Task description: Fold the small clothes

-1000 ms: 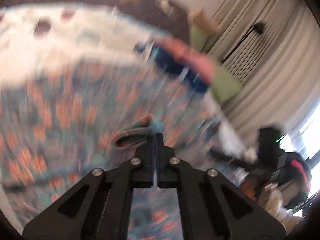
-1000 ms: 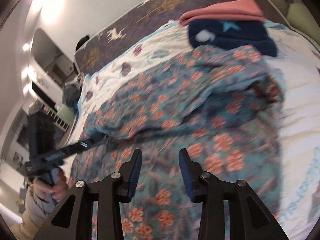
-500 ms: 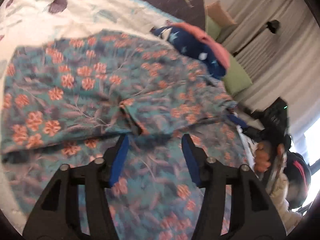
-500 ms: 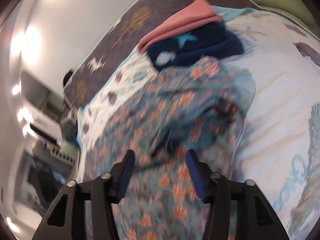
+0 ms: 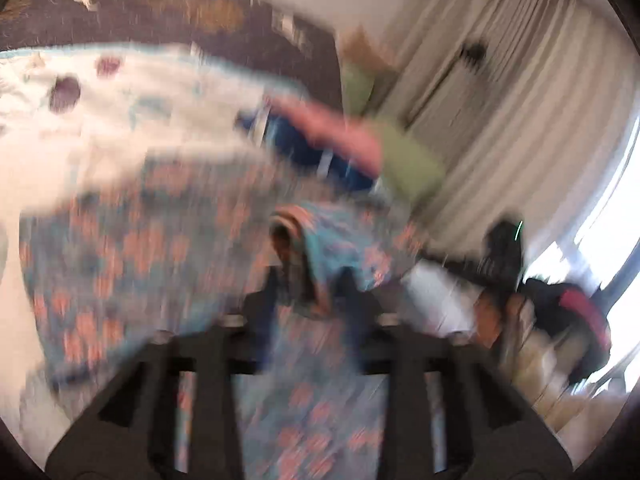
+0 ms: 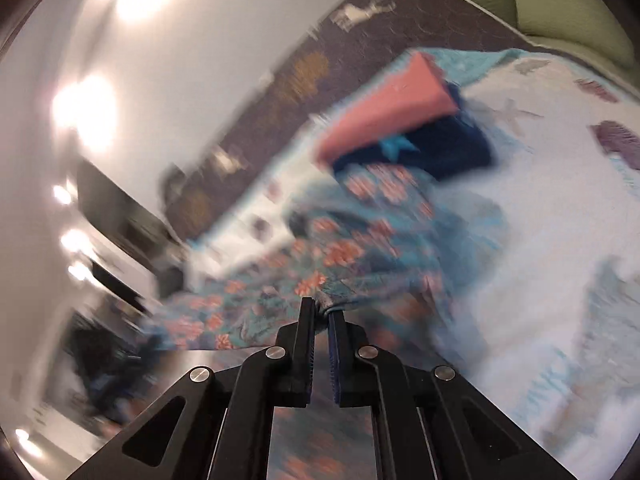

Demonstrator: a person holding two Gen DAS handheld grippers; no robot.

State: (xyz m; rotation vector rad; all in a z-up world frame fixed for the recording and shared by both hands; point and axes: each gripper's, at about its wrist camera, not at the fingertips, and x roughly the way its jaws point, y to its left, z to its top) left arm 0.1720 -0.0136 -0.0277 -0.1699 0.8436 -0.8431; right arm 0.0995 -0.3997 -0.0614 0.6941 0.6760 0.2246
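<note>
Right wrist view shows the right hand-held gripper (image 6: 320,312) pinching the floral garment (image 6: 352,248) on the bed (image 6: 560,240). Left hand-held gripper (image 5: 310,280) looks spread around a fold, though blurred. Next, I think, both must carry the edges across evenly.

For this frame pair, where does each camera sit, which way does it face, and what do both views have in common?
Left wrist: on the left gripper, looking along its blurred fingers across the floral garment toward the curtains; a fold of cloth sits between the parted fingers; the person's other hand shows at right.
Right wrist: on the right gripper, facing the headboard and wall; fingers pinch the garment's edge.
Shared: the garment, the pink-and-navy folded stack, the white bedspread.
</note>
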